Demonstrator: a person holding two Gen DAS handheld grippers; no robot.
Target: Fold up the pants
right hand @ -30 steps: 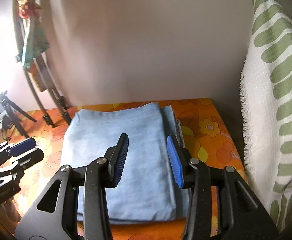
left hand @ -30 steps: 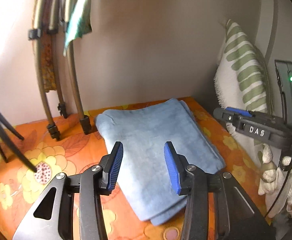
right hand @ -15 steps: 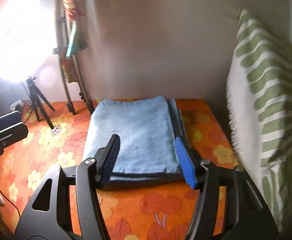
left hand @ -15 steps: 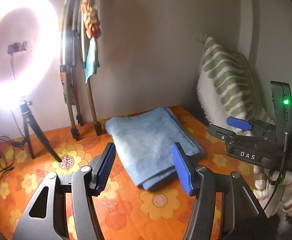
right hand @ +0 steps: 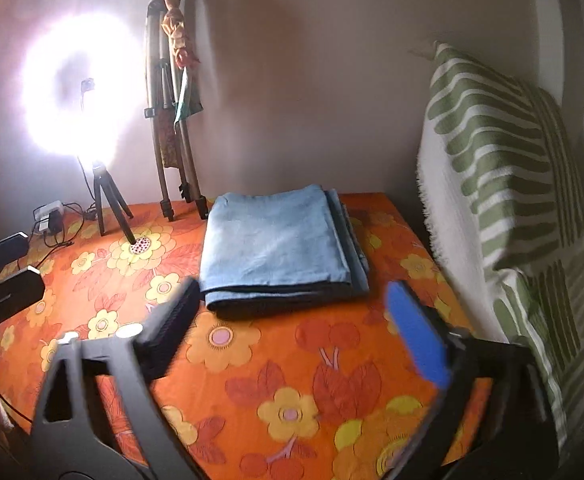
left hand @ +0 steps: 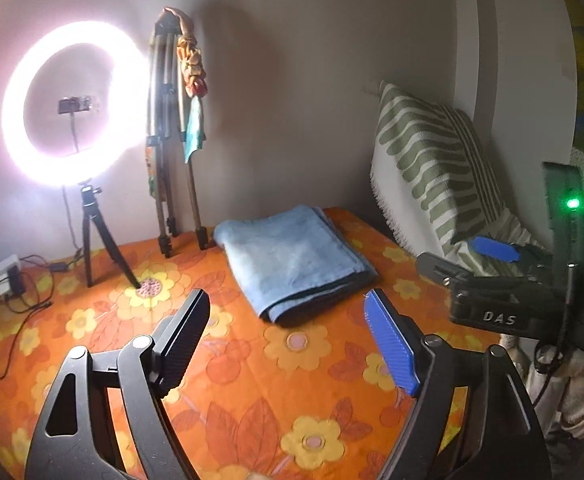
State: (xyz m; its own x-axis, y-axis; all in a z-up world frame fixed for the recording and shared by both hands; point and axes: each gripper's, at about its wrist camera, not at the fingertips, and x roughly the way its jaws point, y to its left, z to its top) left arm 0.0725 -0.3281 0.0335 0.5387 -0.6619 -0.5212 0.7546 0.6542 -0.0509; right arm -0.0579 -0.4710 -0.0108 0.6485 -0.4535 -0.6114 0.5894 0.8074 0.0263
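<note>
The light blue pants (left hand: 292,258) lie folded in a neat rectangle on the orange flowered bedsheet (left hand: 252,380), near the back wall. They also show in the right wrist view (right hand: 276,248). My left gripper (left hand: 288,316) is open and empty, held above the sheet in front of the pants. My right gripper (right hand: 292,304) is open and empty, also short of the pants' near edge. The right gripper's body (left hand: 504,300) shows at the right of the left wrist view.
A lit ring light on a small tripod (left hand: 72,100) stands at the back left. A folded tripod with cloth (left hand: 176,140) leans on the wall. A green striped pillow (right hand: 500,168) stands at the right. A charger and cables (left hand: 8,280) lie at the left.
Both grippers have pulled back and up from the folded pants and their jaws have opened wider. The pants stay put.
</note>
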